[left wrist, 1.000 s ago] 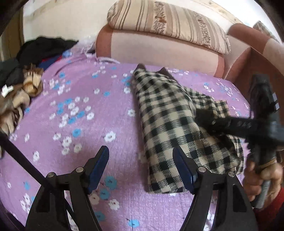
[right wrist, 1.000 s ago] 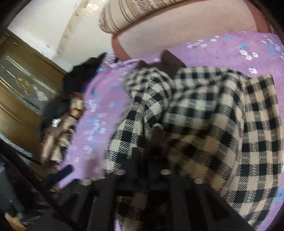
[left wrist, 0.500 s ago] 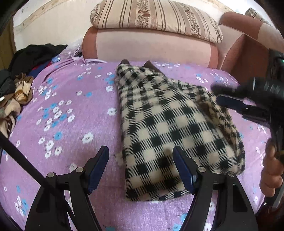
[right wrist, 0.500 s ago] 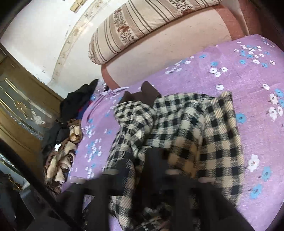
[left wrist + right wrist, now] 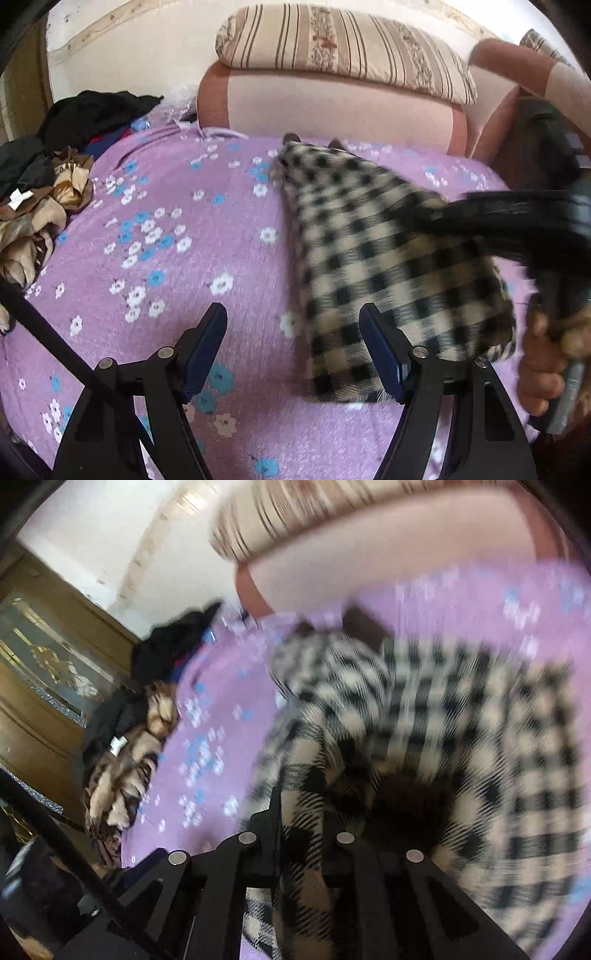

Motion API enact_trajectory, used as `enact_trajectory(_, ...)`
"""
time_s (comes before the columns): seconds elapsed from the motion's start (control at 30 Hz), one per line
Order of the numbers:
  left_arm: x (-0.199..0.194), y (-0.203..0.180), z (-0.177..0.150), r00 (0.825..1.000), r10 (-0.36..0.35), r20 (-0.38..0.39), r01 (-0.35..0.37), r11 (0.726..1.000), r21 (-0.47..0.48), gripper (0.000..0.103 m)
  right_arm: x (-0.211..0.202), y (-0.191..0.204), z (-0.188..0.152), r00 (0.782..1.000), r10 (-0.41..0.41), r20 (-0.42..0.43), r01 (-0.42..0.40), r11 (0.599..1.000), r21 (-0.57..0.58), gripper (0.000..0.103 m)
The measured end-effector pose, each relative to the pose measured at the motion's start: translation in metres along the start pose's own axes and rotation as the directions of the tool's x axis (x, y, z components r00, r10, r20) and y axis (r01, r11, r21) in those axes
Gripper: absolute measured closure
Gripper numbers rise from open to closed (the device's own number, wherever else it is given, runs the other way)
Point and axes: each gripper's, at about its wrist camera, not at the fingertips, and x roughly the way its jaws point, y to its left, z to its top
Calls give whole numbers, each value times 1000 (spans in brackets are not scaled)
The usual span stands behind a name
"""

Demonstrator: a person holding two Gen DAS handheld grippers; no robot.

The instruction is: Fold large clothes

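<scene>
On the purple flowered bedspread (image 5: 166,266), your left gripper (image 5: 293,345) hangs spread and empty while your right gripper (image 5: 301,812) is closing on the checked garment (image 5: 388,266) just ahead, gathering a fold.

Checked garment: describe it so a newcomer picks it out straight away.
Start at the purple flowered bedspread below the striped pillow. The checked garment lies on its right half, folded long. Unlike the dark and brown clothes pile at the left edge, it has black-and-cream squares.
</scene>
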Motion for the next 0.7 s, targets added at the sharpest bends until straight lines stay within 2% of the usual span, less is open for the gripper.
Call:
enact_trajectory(0.07,0,-7,7,1000,-26,6,26,1000,-5,30,-32,-2,3,996,-44,71,46,999,-19,91)
enact_trajectory(0.17,5,-30,14,998,-62,15,61,998,22,30,-60,-20,5,987,-116,113,115,993,7,91)
enact_trajectory(0.2,11,-38,14,998,-62,5,62,997,40,30,-66,-30,2,978,-172,117,172,985,13,91)
enact_trajectory(0.23,19,-47,12,998,-60,-13,61,996,61,28,-66,-41,-1,967,-231,108,230,973,23,89)
enact_trajectory(0.3,41,-65,5,996,-38,-87,47,993,105,28,-59,-66,-9,952,-305,35,303,952,52,77)
enact_trajectory(0.33,51,-71,0,992,-31,-121,45,992,121,28,-61,-82,-15,952,-304,12,302,949,88,74)
enact_trajectory(0.4,57,-74,-6,991,-34,-129,48,993,107,28,-75,-103,-21,974,-225,21,220,964,148,61)
enact_trajectory(0.43,57,-72,-6,991,-39,-125,51,995,91,28,-82,-108,-23,981,-194,32,186,969,160,58)
enact_trajectory(0.5,59,-67,-6,989,-61,-138,70,996,58,28,-100,-113,-29,986,-148,70,136,979,149,46)
enact_trajectory(0.57,59,-60,-6,984,-91,-154,96,995,26,28,-104,-111,-36,994,-85,70,75,988,137,40)
enact_trajectory(0.63,54,-52,-3,982,-113,-153,112,994,-12,28,-97,-104,-47,999,-19,31,15,992,122,38)
enact_trajectory(0.7,46,-44,-2,984,-114,-134,111,993,-34,28,-82,-91,-57,1000,3,-3,-3,995,97,37)
